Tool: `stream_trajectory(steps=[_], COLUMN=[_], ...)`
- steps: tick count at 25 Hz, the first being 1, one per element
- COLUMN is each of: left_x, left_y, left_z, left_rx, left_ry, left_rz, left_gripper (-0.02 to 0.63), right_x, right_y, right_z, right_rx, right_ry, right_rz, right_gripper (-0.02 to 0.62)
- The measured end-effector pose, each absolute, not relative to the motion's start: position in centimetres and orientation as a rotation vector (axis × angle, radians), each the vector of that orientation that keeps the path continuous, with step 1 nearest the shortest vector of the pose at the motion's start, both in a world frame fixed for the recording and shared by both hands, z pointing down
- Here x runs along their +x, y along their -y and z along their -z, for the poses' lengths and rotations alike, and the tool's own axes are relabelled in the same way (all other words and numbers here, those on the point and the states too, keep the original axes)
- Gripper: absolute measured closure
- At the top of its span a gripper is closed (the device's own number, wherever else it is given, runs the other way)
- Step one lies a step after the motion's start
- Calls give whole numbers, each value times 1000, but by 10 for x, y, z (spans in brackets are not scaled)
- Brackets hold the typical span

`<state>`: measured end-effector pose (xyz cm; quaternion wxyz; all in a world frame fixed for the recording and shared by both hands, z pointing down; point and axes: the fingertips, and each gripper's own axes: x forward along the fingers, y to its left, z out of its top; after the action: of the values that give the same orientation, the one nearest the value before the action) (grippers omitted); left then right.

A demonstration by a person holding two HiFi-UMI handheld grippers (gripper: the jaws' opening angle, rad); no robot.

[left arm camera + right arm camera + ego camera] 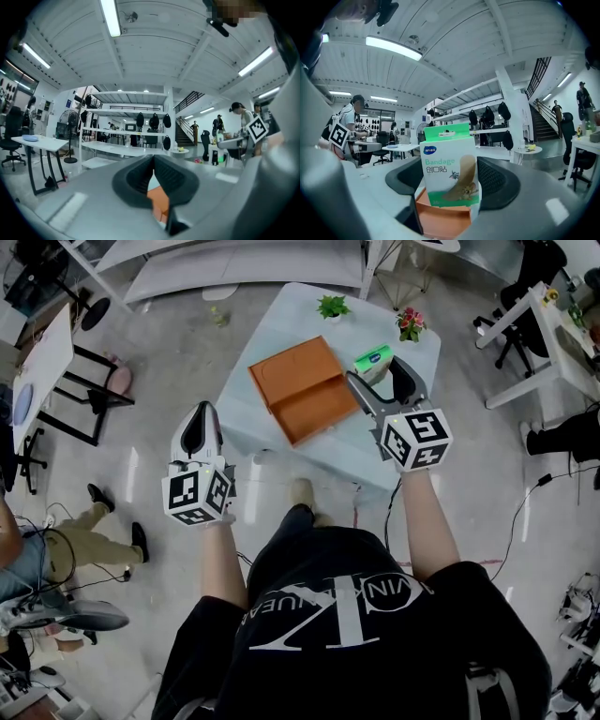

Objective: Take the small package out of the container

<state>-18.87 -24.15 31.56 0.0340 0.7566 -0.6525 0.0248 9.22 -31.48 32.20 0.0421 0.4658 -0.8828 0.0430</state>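
Observation:
The small package (373, 358) is a green and white bandage box. My right gripper (377, 374) is shut on it and holds it upright above the right edge of the orange container (302, 390). In the right gripper view the package (449, 161) stands between the dark pads of my right gripper (451, 180), with the orange container (443, 220) just below. My left gripper (200, 411) is shut with nothing in it, over the floor left of the table. In the left gripper view, my left gripper (153, 161) has its pads touching, and the container (159, 199) shows beyond them.
The container lies on a small pale table (281, 324) that carries a green plant (333, 306) and a pink-flowered plant (410, 322) at its far edge. White desks stand at the left (42, 367) and right (553, 334). A seated person's legs (89, 531) are at the left.

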Motion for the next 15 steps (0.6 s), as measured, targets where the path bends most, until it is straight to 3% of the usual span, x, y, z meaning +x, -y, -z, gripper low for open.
stream_trajectory(steps=[15], left_x=[-187], left_y=[246], left_z=[-304], left_rx=[2340], left_ry=[2018], left_rz=[-73], left_gripper=[606], right_x=[105], right_y=[321], right_z=[-306], right_rx=[1483], right_ry=[2760], right_rz=[-173], right_gripper=[230])
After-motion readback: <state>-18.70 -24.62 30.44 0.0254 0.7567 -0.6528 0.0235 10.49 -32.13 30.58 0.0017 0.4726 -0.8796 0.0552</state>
